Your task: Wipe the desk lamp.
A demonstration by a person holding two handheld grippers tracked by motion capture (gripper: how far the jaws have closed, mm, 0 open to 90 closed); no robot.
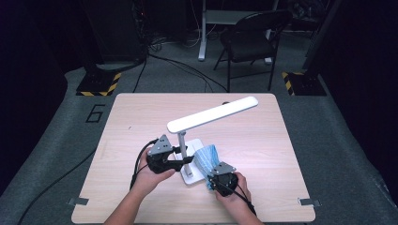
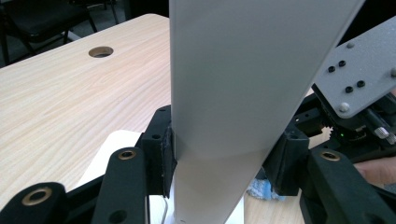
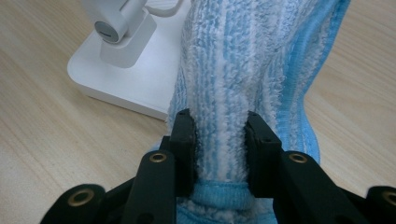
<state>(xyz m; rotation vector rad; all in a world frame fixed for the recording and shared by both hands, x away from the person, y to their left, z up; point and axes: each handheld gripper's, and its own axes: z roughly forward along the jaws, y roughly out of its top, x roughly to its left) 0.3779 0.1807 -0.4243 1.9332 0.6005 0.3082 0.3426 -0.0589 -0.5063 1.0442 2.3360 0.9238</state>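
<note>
High view looks down on the table point(image 1: 141, 112); both claw views sit close, sharing the lamp base point(image 3: 116, 79).

Fluffy terry cloth point(image 3: 243, 70) between jaws of right black two-jaw gripper point(image 3: 219, 135): light blue, white stripes, plain blue hem. White plastic desk lamp point(image 1: 211, 115): white flat head, pale grey post between jaws of left black two-jaw gripper point(image 2: 224, 163), white square base just beyond cloth. Both grippers black, brass-coloured pivot rings, grey three-cornered top plates with dark screws. Light wood-grain tabletop point(image 1: 141, 117) beneath both: pale tan, fine streaks.
</note>
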